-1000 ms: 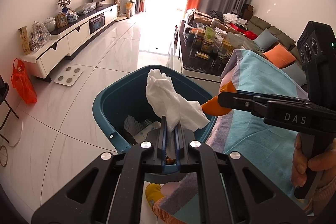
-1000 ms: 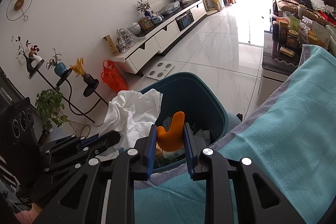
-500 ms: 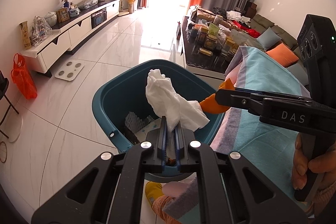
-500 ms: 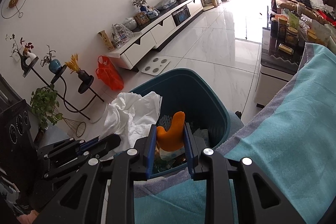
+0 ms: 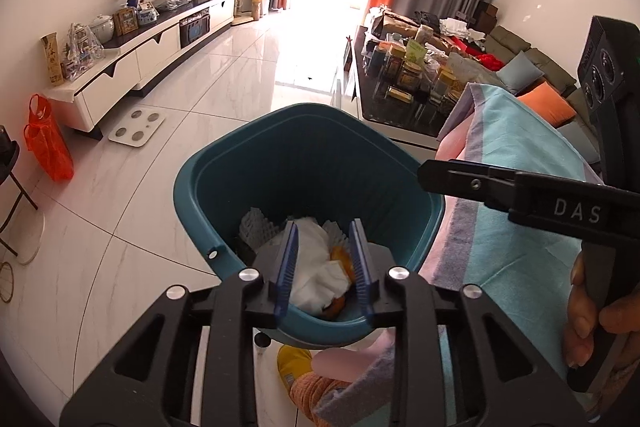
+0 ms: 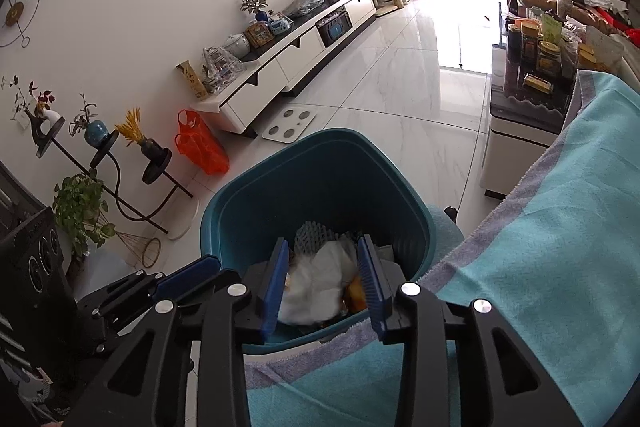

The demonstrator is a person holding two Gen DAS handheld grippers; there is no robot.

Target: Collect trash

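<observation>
While both hand-held grippers' jaws are opening, empty — white tissue [image 5: 316,267] below, inside teal bin [image 5: 304,167].

Orange bag [image 5: 50,143] leans near white scale [image 5: 137,127].

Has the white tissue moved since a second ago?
Yes. The white tissue dropped from above the bin rim to inside the bin; the left gripper is opening, clear of it.

Bin mouth: the bin [image 5: 312,131] is open on top — trash [image 5: 316,267] fills only the bottom.
Right side: towel [image 6: 560,227] edge just beside the rim.
Left side: bare floor [image 5: 132,211] — scale [image 5: 137,127] and red bag [image 5: 48,143] well apart.
</observation>
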